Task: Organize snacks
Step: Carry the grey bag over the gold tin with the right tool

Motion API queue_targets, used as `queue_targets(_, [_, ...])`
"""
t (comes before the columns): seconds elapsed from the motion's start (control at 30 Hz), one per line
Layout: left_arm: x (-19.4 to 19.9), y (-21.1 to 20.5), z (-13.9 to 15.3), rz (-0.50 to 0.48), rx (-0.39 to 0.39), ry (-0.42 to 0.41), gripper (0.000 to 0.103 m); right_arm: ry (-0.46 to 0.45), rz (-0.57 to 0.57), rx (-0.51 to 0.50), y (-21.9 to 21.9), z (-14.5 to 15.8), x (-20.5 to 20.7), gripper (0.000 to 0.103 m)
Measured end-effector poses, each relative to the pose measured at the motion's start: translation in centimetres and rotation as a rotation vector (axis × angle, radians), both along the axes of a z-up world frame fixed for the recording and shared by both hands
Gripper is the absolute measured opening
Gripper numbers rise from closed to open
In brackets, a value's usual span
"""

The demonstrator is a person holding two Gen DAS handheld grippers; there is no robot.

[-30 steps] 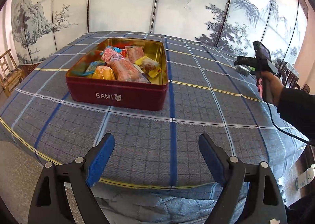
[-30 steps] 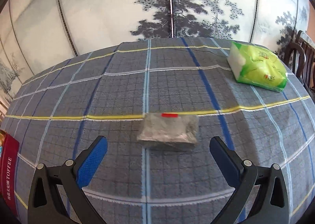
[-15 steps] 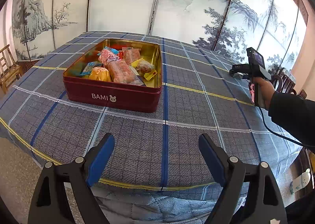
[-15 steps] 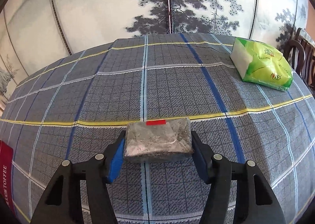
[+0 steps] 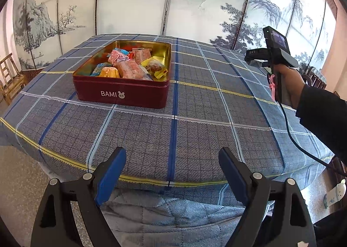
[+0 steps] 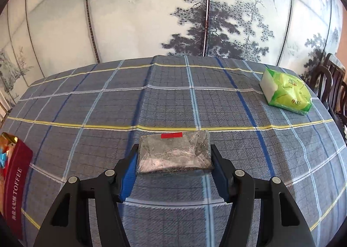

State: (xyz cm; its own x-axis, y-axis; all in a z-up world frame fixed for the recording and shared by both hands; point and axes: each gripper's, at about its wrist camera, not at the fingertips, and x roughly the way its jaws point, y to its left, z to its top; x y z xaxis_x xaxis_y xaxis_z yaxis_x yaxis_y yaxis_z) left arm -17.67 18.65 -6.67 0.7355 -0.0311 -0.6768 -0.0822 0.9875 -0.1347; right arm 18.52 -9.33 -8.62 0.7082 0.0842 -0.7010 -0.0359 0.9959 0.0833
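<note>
- One red tin [image 5: 121, 93], lid off, on the plaid tablecloth [image 5: 195, 129]; front wall reads "BAMI" with a small rabbit mark; in the right wrist view its side wall reads "TOFFEE", with smaller characters below too small to read
- Tin holds a pile of wrapped snacks [image 5: 130, 64], orange, pink, blue and yellow wrappers; overlapping, exact count not possible
- One clear-wrapped grey snack pack [image 6: 174, 152] with a red strip along its far edge; no legible writing on it
- Right gripper [image 6: 174, 160]: jaws have just been closing; both blue pads press the pack's short ends, pack clamped between them and lifted off the cloth, well apart from the tin
- Left gripper [image 5: 172, 173]: jaws wide apart, nothing between them, over the near table edge
- One green-and-white tissue pack [image 6: 286, 93] at the far right of the table; printed marks unreadable
- Right hand [image 5: 288, 82] visible gripping its handle
</note>
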Motion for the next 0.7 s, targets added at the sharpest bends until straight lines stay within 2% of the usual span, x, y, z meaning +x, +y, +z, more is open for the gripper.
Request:
queue_targets(0.33, [-1.8, 0.3, 0.3, 0.030, 0.010, -0.004, 0.084, -0.040, 0.108, 0.032, 7.2, 3.6, -2.7, 0.061])
queue_targets(0.7, [-2.7, 0.9, 0.5, 0.061, 0.016, -0.009, 0.084, -0.084, 0.230, 0.021, 14.3, 6.3, -6.3, 0.061])
